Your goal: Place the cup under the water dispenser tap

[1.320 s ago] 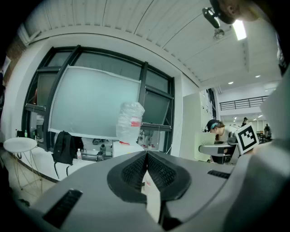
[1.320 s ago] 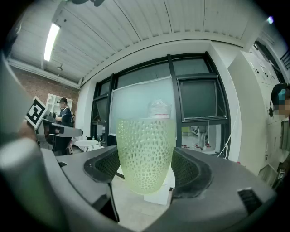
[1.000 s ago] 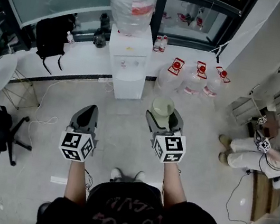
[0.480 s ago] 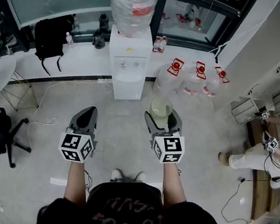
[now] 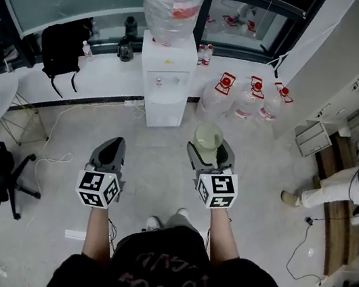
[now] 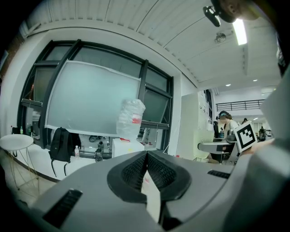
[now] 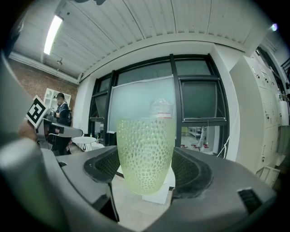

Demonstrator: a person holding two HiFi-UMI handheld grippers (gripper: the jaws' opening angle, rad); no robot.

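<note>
Above a pale grey floor, facing one white water dispenser and three red-capped jugs beside a low white ledge, the right gripper is clamped on one upright, translucent green dimpled cup, well apart from the dispenser, while the left gripper's jaws meet, holding nothing.

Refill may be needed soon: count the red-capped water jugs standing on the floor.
3, in a row to the right of the water dispenser: the nearest jug, the middle jug, the farthest jug. None seems hidden.
</note>
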